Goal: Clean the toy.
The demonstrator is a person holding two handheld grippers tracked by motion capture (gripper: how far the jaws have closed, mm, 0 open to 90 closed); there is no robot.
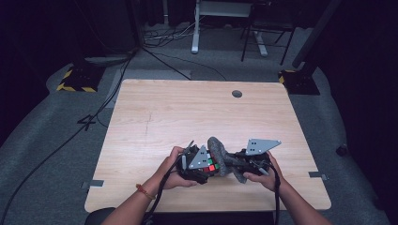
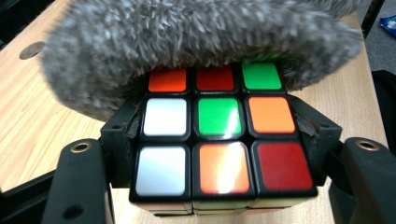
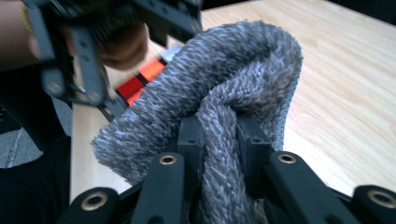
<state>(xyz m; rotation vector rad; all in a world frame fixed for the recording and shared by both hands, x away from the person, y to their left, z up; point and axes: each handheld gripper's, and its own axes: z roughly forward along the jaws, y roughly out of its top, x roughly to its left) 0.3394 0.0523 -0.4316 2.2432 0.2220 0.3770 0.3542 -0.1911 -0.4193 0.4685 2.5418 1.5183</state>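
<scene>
Rubik's cube [image 1: 210,167], seen from the high view, sits above the table [image 1: 187,112] near its front edge, clamped in the left gripper [image 1: 206,169], with the grey cloth [image 1: 220,154] draped over it from the right gripper [image 1: 237,165]. Left gripper view: both jaws press the cube's [image 2: 219,140] sides; cloth [image 2: 187,42] covers its top row. Right gripper view: jaws pinch a cloth [image 3: 224,116] fold, cube [image 3: 140,81] tiles behind.
</scene>
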